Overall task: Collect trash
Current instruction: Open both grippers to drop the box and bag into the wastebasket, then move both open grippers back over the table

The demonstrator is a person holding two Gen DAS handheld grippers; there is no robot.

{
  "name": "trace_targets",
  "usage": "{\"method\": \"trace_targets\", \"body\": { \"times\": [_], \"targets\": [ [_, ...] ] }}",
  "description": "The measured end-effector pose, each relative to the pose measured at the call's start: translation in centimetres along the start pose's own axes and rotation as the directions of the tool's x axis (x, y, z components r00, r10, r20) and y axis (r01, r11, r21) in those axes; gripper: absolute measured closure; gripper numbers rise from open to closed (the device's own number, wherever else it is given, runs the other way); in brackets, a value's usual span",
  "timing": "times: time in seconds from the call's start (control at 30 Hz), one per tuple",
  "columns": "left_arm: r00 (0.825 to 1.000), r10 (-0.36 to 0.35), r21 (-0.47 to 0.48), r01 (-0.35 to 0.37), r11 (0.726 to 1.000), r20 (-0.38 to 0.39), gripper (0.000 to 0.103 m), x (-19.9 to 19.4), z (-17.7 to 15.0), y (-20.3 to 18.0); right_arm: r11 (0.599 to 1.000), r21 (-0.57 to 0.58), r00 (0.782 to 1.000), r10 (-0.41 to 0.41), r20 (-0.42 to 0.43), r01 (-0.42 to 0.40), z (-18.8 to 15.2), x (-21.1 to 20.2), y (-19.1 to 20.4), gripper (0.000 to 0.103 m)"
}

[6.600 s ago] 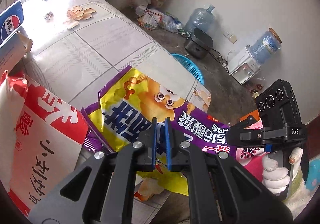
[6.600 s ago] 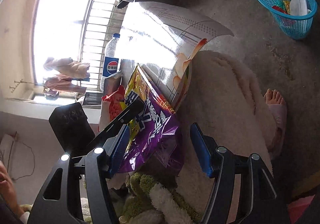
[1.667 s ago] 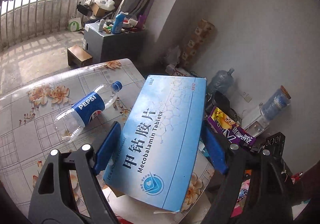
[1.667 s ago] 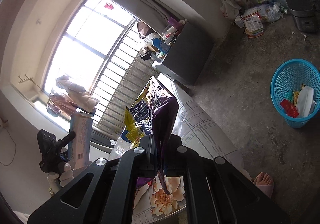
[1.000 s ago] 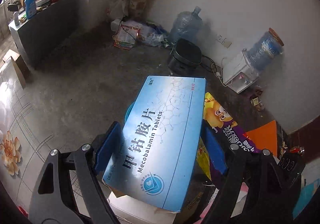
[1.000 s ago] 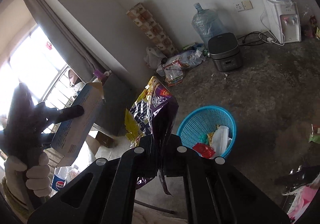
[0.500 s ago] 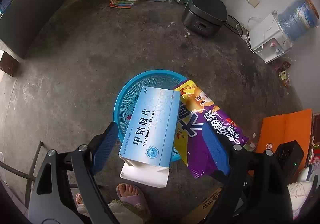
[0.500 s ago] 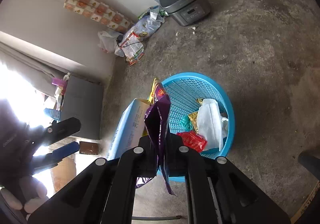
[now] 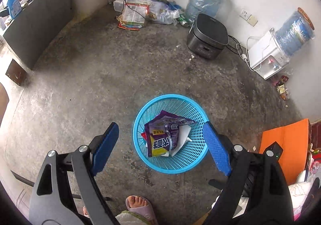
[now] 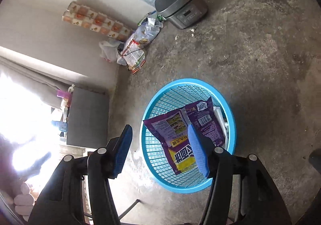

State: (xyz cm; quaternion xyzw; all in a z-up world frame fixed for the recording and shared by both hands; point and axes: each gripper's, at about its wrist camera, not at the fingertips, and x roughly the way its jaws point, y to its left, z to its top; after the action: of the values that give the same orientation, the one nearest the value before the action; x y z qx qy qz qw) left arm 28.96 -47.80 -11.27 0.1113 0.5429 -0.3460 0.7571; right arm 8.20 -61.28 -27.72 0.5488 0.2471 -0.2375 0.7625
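Snack bag point(image 10: 184, 134) lies in blue basket point(image 9: 140, 124), leaning on wall. Left gripper point(image 9: 160, 144) wide, empty. Right gripper point(image 10: 160, 151) jaws just opening, empty. Risk: you drop lower, finger clips rim, basket tips.

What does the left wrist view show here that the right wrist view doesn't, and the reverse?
Only the left wrist view shows the water dispenser, an orange sheet, a foot in a slipper and the white wrapper beside the bag. Only the right wrist view shows the bright window and the bag's barcode side. Both show the blue basket on the concrete floor, the purple snack bag inside it, the grey cooker, and open, empty jaws.
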Motion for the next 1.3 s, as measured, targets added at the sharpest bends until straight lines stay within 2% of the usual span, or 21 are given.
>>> {"method": "trace_targets", "body": {
  "times": [0.1,0.17,0.23,0.27,0.33,0.43,0.5,0.57,0.67,0.73,0.77,0.9,1.0,1.07,1.17,1.3],
  "targets": [
    [0.996,-0.035,0.024,0.033,0.999,0.083,0.022,-5.1,-0.2,0.2,0.997,-0.080,0.999,0.024,0.043,-0.021,-0.5,-2.8,2.8,0.047],
    [0.989,-0.085,0.077,0.075,0.994,0.124,0.020,-8.7,-0.9,0.2,0.986,-0.160,0.996,0.051,0.073,-0.038,-1.2,-5.0,5.3,0.047],
    [0.979,-0.120,0.146,0.096,0.985,0.162,0.020,-12.3,-2.2,0.0,0.968,-0.250,0.993,0.062,0.105,-0.034,-2.0,-7.2,7.9,0.045],
    [0.974,-0.128,0.175,0.095,0.980,0.188,0.019,-14.3,-2.9,0.0,0.955,-0.294,0.990,0.068,0.123,-0.029,-2.6,-8.3,9.4,0.041],
    [0.958,-0.149,0.199,0.100,0.975,0.246,0.018,-18.3,-4.8,0.5,0.926,-0.376,0.986,0.075,0.149,-0.014,-3.9,-10.5,12.3,0.039],
    [0.935,-0.180,0.202,0.120,0.972,0.306,0.014,-24.0,-8.0,2.0,0.863,-0.505,0.972,0.122,0.198,-0.006,-6.5,-14.2,16.7,0.026],
    [0.923,-0.168,0.194,0.105,0.975,0.347,0.013,-27.7,-10.4,3.3,0.807,-0.590,0.958,0.155,0.243,0.019,-8.7,-16.7,19.6,0.014],
    [0.909,-0.149,0.182,0.083,0.980,0.389,0.011,-30.7,-13.0,4.9,0.746,-0.664,0.943,0.193,0.270,0.037,-11.1,-19.1,22.4,0.007],
    [0.898,-0.111,0.139,0.057,0.989,0.426,0.010,-33.9,-17.5,7.7,0.651,-0.757,0.934,0.235,0.268,0.053,-15.1,-21.7,25.6,0.007],
    [0.896,-0.088,0.094,0.052,0.994,0.435,0.010,-35.2,-20.6,9.9,0.565,-0.824,0.936,0.266,0.232,0.043,-18.3,-22.9,27.1,0.007],
    [0.893,-0.065,0.059,0.043,0.997,0.446,0.010,-35.9,-22.3,11.1,0.536,-0.844,0.943,0.263,0.204,0.034,-19.9,-23.2,27.6,0.007],
    [0.878,0.026,-0.088,0.018,0.996,0.478,0.010,-37.4,-28.8,15.8,0.459,-0.884,0.967,0.252,0.036,-0.086,-25.9,-23.6,28.6,0.007],
    [0.874,0.081,-0.217,0.029,0.976,0.479,0.010,-38.1,-32.9,19.0,0.408,-0.896,0.972,0.215,-0.090,-0.173,-30.1,-23.2,29.1,0.007],
    [0.869,0.136,-0.277,0.002,0.961,0.476,0.010,-38.4,-35.4,20.5,0.395,-0.883,0.963,0.184,-0.195,-0.254,-32.6,-22.7,29.4,0.007],
    [0.850,0.223,-0.321,-0.068,0.945,0.476,0.010,-38.9,-38.2,21.9,0.385,-0.856,0.938,0.139,-0.316,-0.346,-36.1,-22.5,29.9,0.007],
    [0.838,0.292,-0.390,-0.104,0.915,0.462,0.010,-38.9,-40.7,24.0,0.358,-0.831,0.901,0.084,-0.425,-0.425,-39.3,-22.2,30.1,0.007]
  ]
}}
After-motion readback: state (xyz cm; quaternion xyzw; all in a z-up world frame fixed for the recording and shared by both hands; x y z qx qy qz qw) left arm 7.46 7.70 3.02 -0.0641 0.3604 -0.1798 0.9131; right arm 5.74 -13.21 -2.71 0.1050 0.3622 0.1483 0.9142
